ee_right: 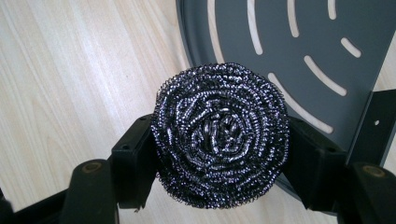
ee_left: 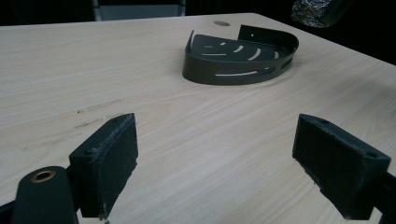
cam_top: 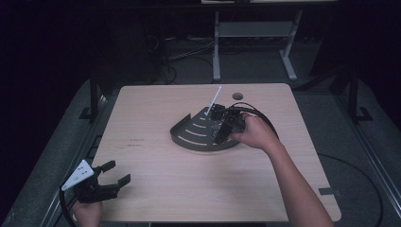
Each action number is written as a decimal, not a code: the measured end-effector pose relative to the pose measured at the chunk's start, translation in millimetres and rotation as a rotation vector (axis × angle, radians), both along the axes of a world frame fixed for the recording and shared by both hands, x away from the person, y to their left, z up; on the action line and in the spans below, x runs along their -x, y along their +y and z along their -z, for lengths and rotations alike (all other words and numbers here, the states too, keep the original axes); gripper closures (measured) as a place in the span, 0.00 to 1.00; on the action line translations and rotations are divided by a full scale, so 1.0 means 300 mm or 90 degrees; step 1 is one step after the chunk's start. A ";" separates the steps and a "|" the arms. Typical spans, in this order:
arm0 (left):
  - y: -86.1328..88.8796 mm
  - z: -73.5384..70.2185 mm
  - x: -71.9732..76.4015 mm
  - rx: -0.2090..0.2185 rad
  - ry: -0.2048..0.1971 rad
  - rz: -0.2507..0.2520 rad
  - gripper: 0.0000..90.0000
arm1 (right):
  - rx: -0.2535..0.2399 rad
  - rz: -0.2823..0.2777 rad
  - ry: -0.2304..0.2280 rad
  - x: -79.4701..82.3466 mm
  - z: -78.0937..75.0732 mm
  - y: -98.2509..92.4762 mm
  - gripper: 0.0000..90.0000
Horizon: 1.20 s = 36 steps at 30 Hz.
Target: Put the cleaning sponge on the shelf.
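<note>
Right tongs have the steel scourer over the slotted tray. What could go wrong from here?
1. The steel wool scourer bulges well past the pads of the right tongs, which squeeze only its sides; being springy, it could slip out or deform.
2. The dark slotted corner tray sits loose on the table; a push could slide it, and the left tongs are open and far off, not bracing it.
3. Wire loops may snag in the tray's slots.

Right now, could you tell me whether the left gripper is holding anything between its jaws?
No, the left gripper stands open, with bare table between its pads.
</note>
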<state>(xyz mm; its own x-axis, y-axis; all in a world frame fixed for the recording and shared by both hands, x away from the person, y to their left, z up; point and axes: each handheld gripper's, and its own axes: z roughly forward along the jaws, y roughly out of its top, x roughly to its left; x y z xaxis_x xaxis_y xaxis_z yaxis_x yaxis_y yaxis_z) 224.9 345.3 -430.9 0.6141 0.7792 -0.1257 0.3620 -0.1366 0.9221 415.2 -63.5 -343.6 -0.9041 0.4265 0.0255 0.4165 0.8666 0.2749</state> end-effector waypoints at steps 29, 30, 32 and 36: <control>0.006 0.001 0.002 0.004 0.001 -0.002 0.15 | -0.005 0.040 0.026 -0.119 0.096 0.023 0.36; 0.006 0.001 0.002 0.003 0.001 -0.002 0.15 | -0.004 0.042 0.029 -0.124 0.100 0.022 0.36; 0.006 0.001 0.002 0.003 0.001 -0.002 0.15 | 0.000 0.049 0.028 -0.134 0.111 0.021 0.36; 0.006 0.001 0.002 0.003 0.001 -0.002 0.15 | 0.002 0.061 0.026 -0.151 0.126 0.020 0.36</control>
<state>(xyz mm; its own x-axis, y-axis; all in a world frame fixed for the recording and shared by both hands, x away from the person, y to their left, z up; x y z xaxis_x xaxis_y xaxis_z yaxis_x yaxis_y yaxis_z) 224.4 347.3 -431.1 0.6112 0.7807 -0.1304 0.3636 -0.1306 0.9224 460.4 -57.5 -381.3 -0.8578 0.5106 0.0591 0.5077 0.8236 0.2530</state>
